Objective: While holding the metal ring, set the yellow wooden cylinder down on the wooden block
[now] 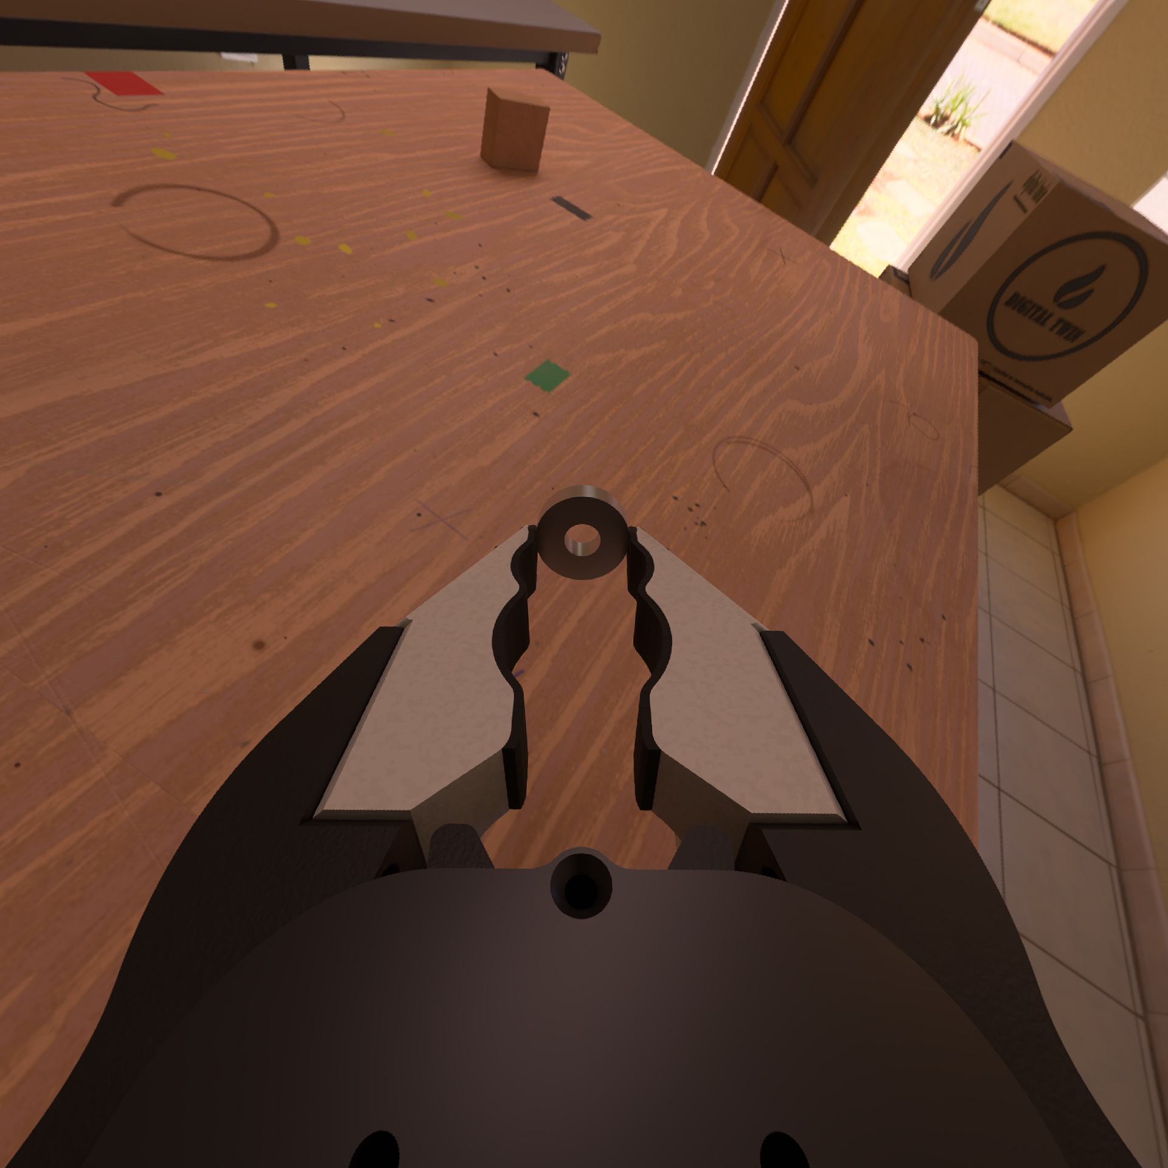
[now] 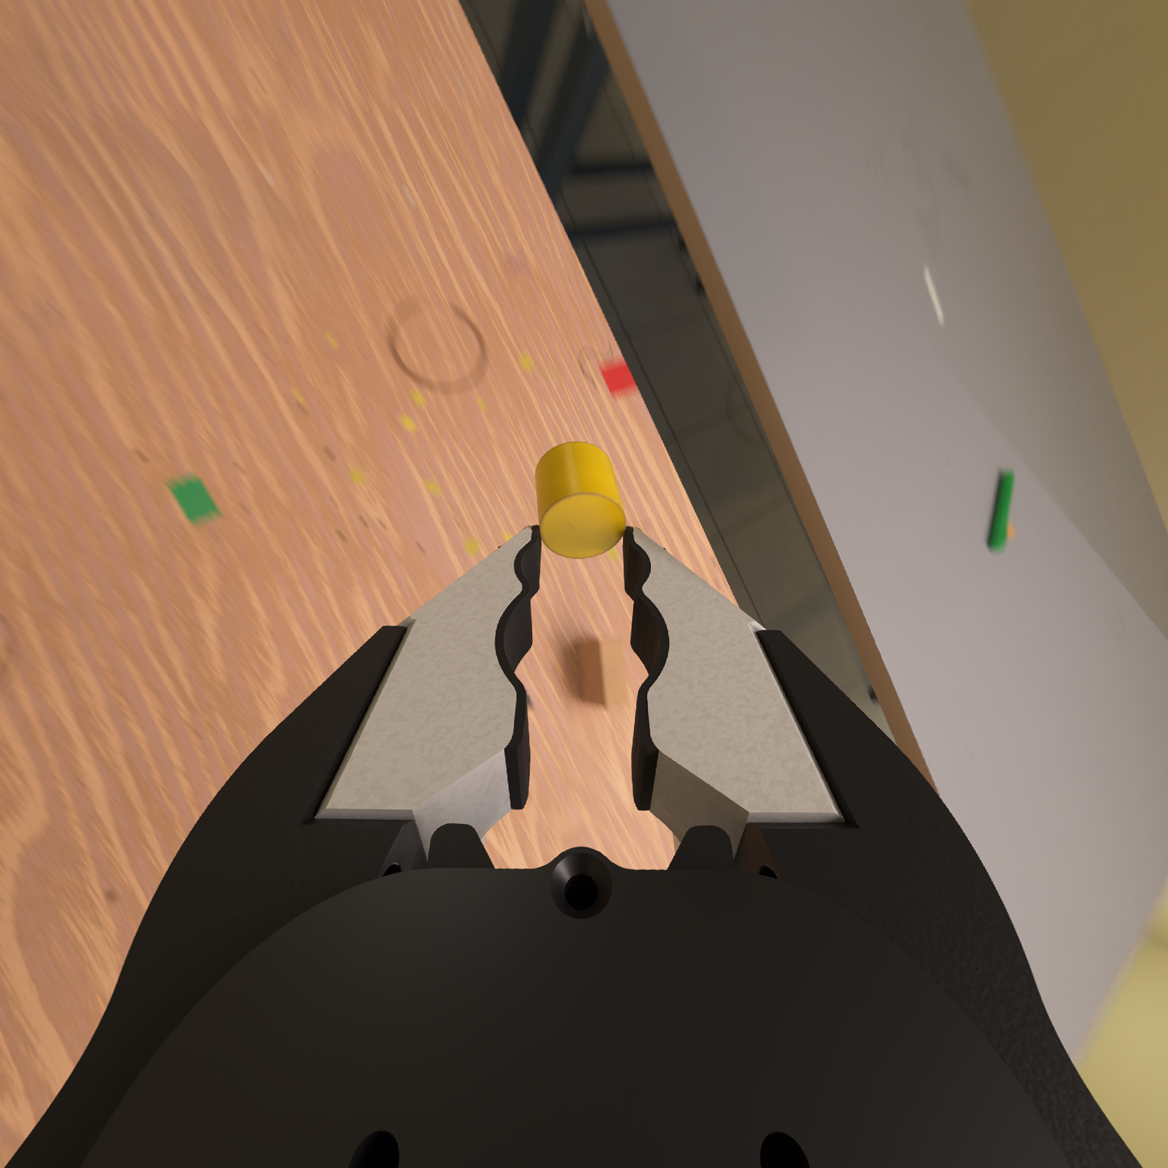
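My left gripper (image 1: pixel 581 537) is shut on the metal ring (image 1: pixel 581 556) at its fingertips, above the wooden table (image 1: pixel 316 411). The ring's hole faces the camera. The wooden block (image 1: pixel 513 131) stands far ahead near the table's far right edge. My right gripper (image 2: pixel 581 534) is shut on the yellow wooden cylinder (image 2: pixel 578 502) at its fingertips, held above the table (image 2: pixel 189 253). In the right wrist view the wooden block (image 2: pixel 597 671) shows blurred between the fingers, below and nearer than the cylinder.
The table bears a green patch (image 1: pixel 547 375), a red patch (image 1: pixel 123 82), yellow specks and ring-shaped marks. Cardboard boxes (image 1: pixel 1043 297) stand beyond the table's right edge, by an open door. A second grey table (image 2: pixel 885 316) lies beyond a gap in the right wrist view.
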Controlling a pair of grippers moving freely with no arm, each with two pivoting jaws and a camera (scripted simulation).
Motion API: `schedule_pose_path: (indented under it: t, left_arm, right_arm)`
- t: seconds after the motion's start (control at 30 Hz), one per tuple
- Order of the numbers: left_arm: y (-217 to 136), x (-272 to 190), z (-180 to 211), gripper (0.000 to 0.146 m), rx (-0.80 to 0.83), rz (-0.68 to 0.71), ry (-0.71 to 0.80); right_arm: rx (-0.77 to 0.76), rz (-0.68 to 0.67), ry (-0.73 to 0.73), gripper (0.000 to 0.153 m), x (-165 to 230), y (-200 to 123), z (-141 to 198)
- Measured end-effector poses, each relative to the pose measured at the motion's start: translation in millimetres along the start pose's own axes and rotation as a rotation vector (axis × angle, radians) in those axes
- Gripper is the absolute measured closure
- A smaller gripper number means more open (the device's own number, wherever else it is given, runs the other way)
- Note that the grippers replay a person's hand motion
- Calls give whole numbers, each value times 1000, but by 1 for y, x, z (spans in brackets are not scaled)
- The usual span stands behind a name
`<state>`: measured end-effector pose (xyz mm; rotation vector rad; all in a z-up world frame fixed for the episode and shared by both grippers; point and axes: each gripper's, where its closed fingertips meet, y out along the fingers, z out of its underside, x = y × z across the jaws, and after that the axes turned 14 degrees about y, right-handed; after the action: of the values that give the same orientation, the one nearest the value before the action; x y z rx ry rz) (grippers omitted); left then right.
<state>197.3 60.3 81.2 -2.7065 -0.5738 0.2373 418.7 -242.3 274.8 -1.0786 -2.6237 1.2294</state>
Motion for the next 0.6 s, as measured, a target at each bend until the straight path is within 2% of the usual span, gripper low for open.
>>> schedule_pose_path:
  t: [0.13,0.27,0.47,0.6]
  left_arm:
    - [-4,-5,1,118,24,-14,57]
    - [0,-6,7,118,52,-16,70]
    - [6,-11,12,118,84,11,82]
    - [7,-11,12,118,84,20,81]
  right_arm:
    - [285,93,-3,127,-60,12,67]
    - [591,131,-81,127,-83,41,134]
    - [818,148,-200,127,-89,96,166]
    - [910,78,-122,127,-87,123,182]
